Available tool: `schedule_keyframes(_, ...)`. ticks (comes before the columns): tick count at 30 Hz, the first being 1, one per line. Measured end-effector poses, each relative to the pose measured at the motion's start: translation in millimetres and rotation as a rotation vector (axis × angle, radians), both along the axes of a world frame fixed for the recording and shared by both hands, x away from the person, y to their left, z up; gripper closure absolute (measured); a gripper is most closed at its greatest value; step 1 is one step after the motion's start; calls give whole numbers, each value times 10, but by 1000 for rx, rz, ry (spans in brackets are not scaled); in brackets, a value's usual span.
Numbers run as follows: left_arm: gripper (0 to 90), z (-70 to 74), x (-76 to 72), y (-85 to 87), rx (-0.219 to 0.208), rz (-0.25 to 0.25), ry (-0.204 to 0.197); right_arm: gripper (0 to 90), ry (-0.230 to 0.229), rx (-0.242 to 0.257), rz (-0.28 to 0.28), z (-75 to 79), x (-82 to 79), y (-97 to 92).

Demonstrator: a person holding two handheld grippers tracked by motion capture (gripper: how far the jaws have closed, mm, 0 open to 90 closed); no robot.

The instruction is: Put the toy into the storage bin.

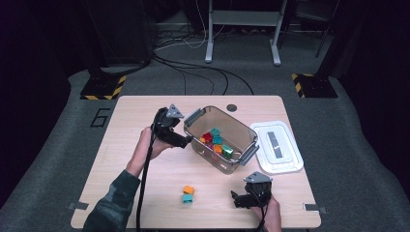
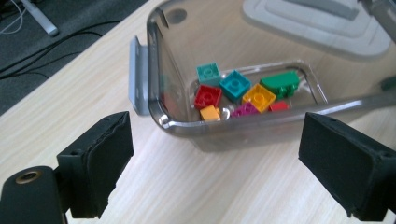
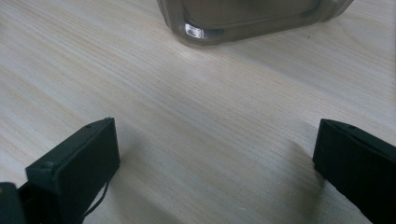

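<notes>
A clear plastic bin [image 1: 241,130] [image 2: 161,84] stands mid-table with several coloured toy bricks [image 1: 215,141] [image 2: 233,88] inside. My left gripper [image 1: 187,140] [image 2: 215,158] hovers just left of the bin's near wall, its jaws wide apart with nothing between them. An orange brick [image 1: 188,190] and a teal brick [image 1: 187,198] lie together near the table's front edge. My right gripper [image 1: 236,199] [image 3: 215,163] rests low at the front right, open over bare wood, with the bin's corner [image 3: 196,30] ahead of it.
The bin's white lid [image 1: 278,146] [image 2: 317,23] lies flat to the right of the bin. A dark round hole [image 1: 232,107] sits in the tabletop behind the bin. Cables and stand legs cover the floor beyond the table's far edge.
</notes>
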State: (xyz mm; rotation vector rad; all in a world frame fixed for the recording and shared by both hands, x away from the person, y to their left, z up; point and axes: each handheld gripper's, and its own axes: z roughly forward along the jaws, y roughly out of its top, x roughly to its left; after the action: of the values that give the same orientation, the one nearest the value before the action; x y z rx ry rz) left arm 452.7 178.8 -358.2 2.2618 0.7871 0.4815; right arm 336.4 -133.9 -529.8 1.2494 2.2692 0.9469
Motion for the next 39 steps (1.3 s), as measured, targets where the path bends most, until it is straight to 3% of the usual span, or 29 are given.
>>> schedule_keyframes(9, 96, -232, -208, 63, 16, -10, 14, 0, -1, -1, -1, 0, -1, 0)
schedule_keyframes(24, 88, -829, -485, 70, 55, -38, 135, 0, 0, 0, 0, 0, 0, 0)
schedule_keyframes(34, 67, -1077, -641, 7, 62, -78, 196, 0, 0, 0, 0, 0, 0, 0)
schedule_keyframes(39, 61, -1169, -706, -15, 87, -101, 214, 0, -1, -1, -1, 0, -1, 0)
